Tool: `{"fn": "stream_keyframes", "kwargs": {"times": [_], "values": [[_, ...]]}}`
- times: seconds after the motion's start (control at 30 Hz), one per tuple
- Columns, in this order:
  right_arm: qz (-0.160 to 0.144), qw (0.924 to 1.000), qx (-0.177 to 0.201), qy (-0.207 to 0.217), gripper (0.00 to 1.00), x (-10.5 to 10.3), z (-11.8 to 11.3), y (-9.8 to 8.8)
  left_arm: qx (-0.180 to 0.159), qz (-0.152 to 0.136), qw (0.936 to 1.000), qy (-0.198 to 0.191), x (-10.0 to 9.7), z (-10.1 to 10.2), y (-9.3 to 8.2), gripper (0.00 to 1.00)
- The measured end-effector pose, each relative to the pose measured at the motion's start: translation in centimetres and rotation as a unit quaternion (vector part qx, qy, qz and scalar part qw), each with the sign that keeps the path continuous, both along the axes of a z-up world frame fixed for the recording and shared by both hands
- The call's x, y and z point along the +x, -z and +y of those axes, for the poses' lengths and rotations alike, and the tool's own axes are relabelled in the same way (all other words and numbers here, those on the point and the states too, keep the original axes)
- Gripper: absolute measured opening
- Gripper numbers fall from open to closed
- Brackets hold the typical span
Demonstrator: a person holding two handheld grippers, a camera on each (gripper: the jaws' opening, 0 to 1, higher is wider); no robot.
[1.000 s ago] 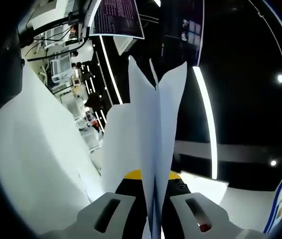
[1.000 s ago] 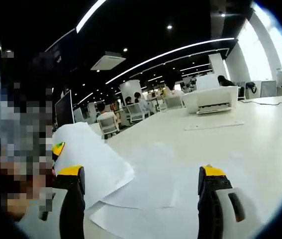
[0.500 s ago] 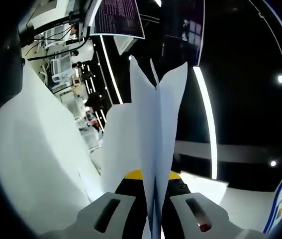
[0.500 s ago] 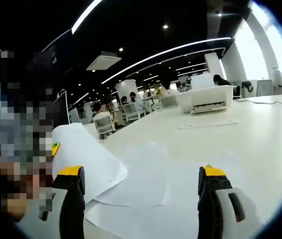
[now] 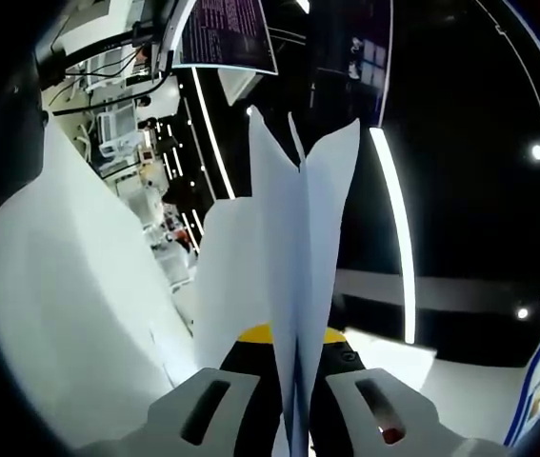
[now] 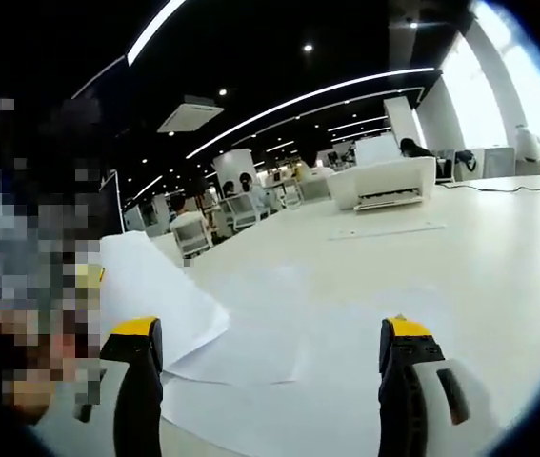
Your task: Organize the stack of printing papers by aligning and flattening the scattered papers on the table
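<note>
In the left gripper view, my left gripper (image 5: 295, 371) is shut on a bundle of white printing papers (image 5: 298, 248), which stand up edge-on between its jaws and fan apart at the top. In the right gripper view, my right gripper (image 6: 268, 352) hangs open just above the white table (image 6: 498, 248), nothing between its jaws. Loose white sheets (image 6: 270, 371) lie flat and overlapping on the table under and ahead of it. At the left, the lifted papers (image 6: 150, 290) held by the other gripper rise off the table.
A white printer (image 6: 384, 181) stands far back on the table with a single sheet (image 6: 379, 230) lying in front of it. Office chairs and seated people (image 6: 208, 224) are beyond the far edge. A cable (image 6: 508, 187) runs along the right.
The right gripper view has shifted slightly, so the loose sheets and lifted papers sit lower and further left in it. The left gripper keeps its hold unchanged.
</note>
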State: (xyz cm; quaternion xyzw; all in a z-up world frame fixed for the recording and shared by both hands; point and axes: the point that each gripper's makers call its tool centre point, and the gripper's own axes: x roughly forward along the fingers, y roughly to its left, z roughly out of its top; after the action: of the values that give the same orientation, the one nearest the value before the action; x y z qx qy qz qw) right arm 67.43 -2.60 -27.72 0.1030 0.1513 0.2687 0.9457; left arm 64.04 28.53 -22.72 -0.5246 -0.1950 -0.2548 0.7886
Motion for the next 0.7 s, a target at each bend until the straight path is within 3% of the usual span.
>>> {"fn": "stream_keyframes", "kwargs": {"times": [0.7], "values": [[0.011, 0.9996, -0.019, 0.02, 0.9, -0.1, -2.4, 1.5, -0.001, 0.0, 1.0, 0.0, 0.0, 0.0, 0.0, 0.07]]}}
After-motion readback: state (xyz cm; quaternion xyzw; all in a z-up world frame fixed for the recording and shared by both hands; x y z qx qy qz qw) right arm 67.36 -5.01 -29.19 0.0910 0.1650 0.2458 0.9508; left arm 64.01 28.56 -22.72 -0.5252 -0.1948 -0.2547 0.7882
